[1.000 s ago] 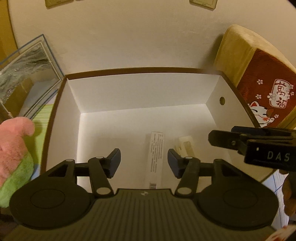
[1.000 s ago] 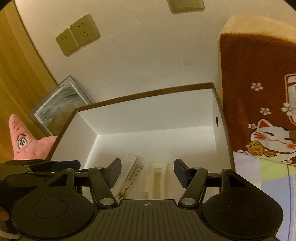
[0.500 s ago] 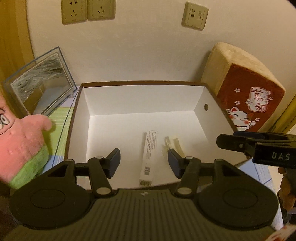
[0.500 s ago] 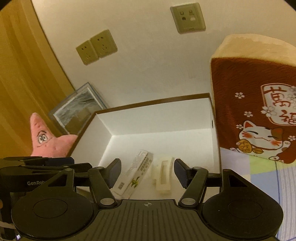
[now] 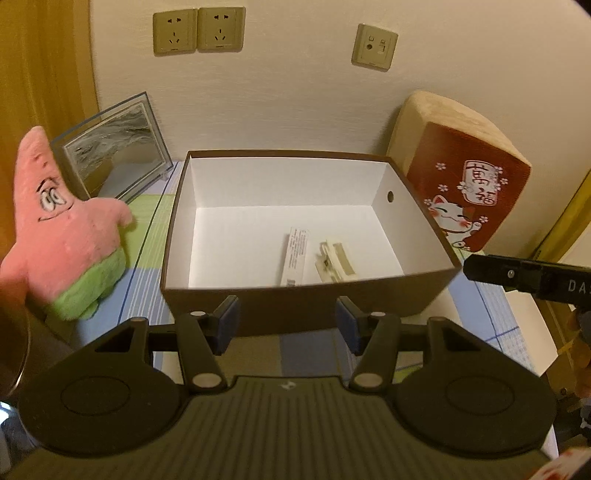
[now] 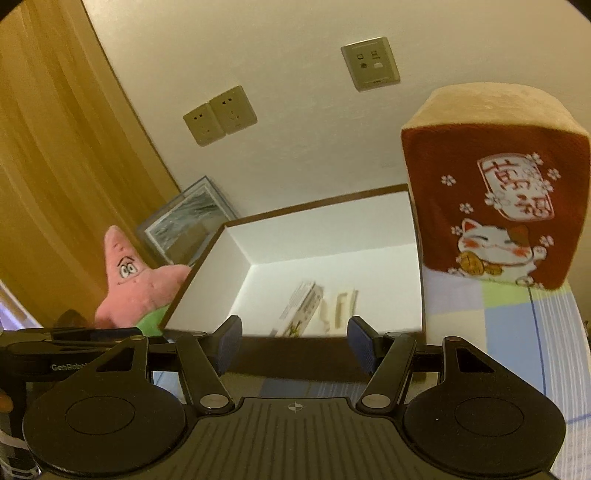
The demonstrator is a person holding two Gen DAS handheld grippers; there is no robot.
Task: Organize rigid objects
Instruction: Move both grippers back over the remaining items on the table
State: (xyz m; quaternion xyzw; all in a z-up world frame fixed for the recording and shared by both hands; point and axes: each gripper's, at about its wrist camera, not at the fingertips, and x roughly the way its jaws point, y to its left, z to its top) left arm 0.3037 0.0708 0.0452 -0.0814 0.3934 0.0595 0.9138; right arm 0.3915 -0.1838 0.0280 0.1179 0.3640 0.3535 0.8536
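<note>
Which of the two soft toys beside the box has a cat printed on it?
The red and tan cushion right of the brown box; the other toy, the pink star plush, shows only cartoon eyes.

wall point(image 5: 295, 92): cream, warm dim light | twin sockets point(image 5: 198, 30) high on it, data plate point(image 5: 374, 47) to their right | wood panel point(image 6: 55, 166) left of sockets | checked cloth point(image 6: 498, 332) below wall

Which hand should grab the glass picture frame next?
Probably left. The picture frame stands left of the box, on the left gripper's side, while the right gripper sits nearer the cushion, across the box. Both jaws are open and empty.
</note>
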